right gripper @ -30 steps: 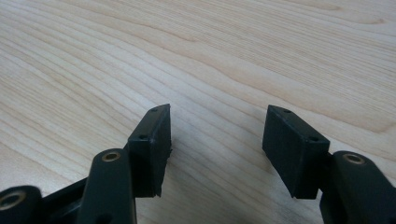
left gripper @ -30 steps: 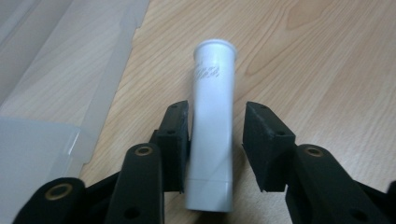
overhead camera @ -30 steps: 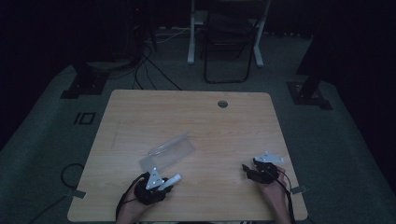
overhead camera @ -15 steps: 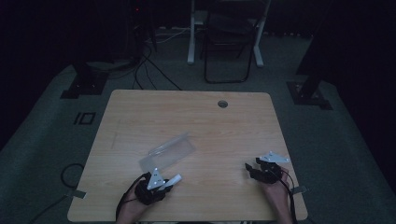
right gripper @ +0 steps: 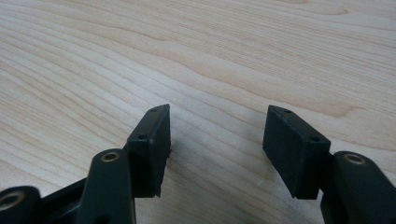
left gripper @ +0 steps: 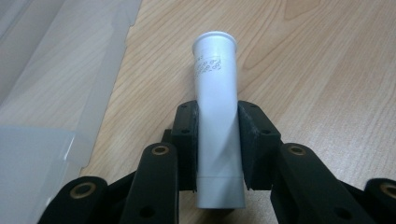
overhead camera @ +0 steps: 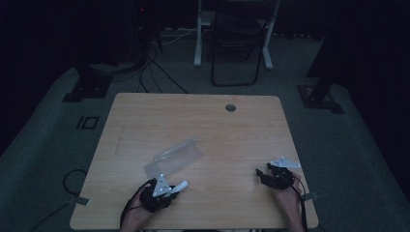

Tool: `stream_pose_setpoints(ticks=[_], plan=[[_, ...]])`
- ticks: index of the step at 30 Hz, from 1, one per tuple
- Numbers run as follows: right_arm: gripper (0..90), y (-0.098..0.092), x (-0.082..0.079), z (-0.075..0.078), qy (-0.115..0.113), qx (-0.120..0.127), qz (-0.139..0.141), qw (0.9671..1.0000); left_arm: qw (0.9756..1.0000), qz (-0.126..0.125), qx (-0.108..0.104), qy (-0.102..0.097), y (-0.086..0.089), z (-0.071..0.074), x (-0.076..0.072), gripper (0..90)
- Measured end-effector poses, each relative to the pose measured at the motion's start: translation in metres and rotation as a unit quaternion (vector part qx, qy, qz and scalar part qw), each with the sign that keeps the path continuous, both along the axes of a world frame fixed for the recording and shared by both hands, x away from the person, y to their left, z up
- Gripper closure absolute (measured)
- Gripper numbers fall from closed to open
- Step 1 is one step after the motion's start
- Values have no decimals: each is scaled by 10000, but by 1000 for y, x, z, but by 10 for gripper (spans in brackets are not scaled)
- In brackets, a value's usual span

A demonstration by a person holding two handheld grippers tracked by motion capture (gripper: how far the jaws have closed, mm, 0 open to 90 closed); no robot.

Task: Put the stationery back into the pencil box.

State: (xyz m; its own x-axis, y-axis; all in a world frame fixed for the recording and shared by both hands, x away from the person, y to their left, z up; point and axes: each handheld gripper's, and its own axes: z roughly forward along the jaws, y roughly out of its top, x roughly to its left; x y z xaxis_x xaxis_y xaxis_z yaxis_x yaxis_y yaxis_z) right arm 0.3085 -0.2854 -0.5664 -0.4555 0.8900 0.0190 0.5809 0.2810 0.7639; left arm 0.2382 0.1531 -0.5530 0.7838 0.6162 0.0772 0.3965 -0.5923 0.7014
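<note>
Left claw [left gripper: 217, 140]: clenched on a white tube [left gripper: 215, 116], its jaws having just been closing; both pads press the tube's sides near its lower end, and the flared open end points away from the claw over bare wood. In the high view the left claw [overhead camera: 167, 189] sits near the front edge of the tabletop [overhead camera: 203, 121], left of centre, with the white tube [overhead camera: 178, 186] sticking out to its right. Clear plastic box [overhead camera: 174, 158]: lies tilted on the tabletop just behind the left claw, close to the tube but apart from it; in the left gripper view its translucent wall [left gripper: 51, 93] lies left of the tube. Right claw [right gripper: 215, 140]: released, jaws apart over bare wood, nothing between them; in the high view the right claw [overhead camera: 263, 175] is near the front right corner, well apart from the tube.
</note>
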Motion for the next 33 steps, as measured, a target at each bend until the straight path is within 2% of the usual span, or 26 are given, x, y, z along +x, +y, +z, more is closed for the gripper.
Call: stream_pose_setpoints(ticks=[20, 33], plan=[[386, 2, 1, -1, 18, -15, 1, 10000, 9993, -93, -237, -266, 1, 20, 1, 706], [332, 1, 3, -1, 26, -84, -64, 9999, 9987, -111, -251, -436, 3, 34, 7, 706]])
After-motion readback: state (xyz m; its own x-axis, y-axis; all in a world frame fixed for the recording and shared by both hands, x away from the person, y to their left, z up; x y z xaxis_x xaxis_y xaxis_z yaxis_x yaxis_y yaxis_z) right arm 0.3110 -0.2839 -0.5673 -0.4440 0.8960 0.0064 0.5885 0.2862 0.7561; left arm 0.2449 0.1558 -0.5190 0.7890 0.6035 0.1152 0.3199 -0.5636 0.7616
